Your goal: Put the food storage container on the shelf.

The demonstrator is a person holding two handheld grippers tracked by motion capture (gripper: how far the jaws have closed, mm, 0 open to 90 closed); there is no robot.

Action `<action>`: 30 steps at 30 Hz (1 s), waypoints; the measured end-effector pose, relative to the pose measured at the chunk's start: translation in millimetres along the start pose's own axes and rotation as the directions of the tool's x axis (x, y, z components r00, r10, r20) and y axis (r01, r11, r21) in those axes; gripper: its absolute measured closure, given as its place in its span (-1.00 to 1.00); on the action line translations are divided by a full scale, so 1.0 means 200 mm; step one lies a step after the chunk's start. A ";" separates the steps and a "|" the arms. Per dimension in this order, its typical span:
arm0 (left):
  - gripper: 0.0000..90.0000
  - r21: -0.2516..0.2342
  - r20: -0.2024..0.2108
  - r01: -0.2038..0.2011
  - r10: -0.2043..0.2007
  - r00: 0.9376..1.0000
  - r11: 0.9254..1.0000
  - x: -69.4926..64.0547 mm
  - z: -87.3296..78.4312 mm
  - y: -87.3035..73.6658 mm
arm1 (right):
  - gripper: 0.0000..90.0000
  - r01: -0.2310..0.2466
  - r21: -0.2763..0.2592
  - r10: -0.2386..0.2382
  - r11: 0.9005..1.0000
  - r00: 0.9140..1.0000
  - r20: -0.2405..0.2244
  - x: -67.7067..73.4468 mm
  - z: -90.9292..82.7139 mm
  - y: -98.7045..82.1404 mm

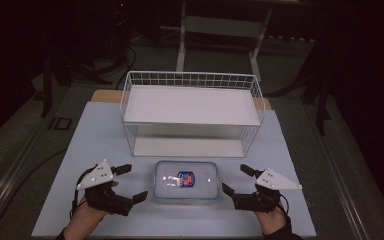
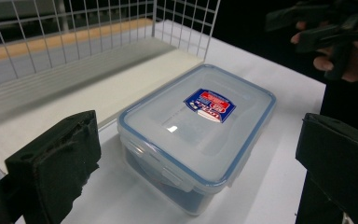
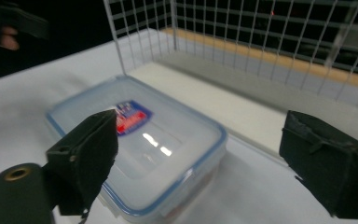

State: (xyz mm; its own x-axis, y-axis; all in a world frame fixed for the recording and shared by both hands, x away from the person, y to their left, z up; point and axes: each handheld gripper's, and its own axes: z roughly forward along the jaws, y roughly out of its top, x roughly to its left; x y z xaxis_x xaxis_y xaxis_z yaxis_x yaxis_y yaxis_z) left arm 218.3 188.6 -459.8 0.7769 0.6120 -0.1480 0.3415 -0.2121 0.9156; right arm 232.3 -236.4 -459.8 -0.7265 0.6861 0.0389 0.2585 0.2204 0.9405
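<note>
Both spread grippers, left gripper [image 1: 128, 182] and right gripper [image 1: 237, 178], are flanking the lidded plastic container [image 1: 187, 180], risking shoving it sideways if one closes first.

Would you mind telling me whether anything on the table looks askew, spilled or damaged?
Nothing stands out. The lidded container sits flat and square in front of the wire shelf, lid seated all round, with no spill on the table. Both grippers, left and right, flank it, open.

A clear lidded container [image 2: 200, 135] with a blue rim sits just in front of the white wire rack [image 2: 74, 56]. The left gripper's [image 2: 200, 158] 2 black jaws stand wide apart on either side of the container, touching nothing. Beyond it hovers the right gripper [image 2: 328, 28].
</note>
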 end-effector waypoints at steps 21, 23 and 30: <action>-1.00 0.235 0.071 0.456 -0.483 0.873 0.858 0.23 0.29 -0.01 | -0.73 0.117 0.048 -0.119 0.992 0.992 0.035 0.07 -0.02 0.02; -1.00 0.267 0.059 0.507 -0.539 0.840 0.820 0.25 0.31 -0.02 | -0.75 0.101 0.058 -0.103 0.993 0.994 0.025 0.07 -0.01 0.02; -0.98 0.338 0.065 0.603 -0.657 0.751 0.722 0.29 0.36 -0.09 | -0.77 0.069 0.050 -0.072 0.996 0.996 0.058 0.06 0.01 0.01</action>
State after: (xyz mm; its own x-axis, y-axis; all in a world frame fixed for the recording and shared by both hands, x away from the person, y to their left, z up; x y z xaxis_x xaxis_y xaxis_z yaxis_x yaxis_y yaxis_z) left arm 295.6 174.1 -511.7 0.3934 0.5492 -0.7373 0.8941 -0.0420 0.4458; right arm 225.0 -226.0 -458.7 -0.7051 0.7075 -0.0480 0.2398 0.3016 0.9228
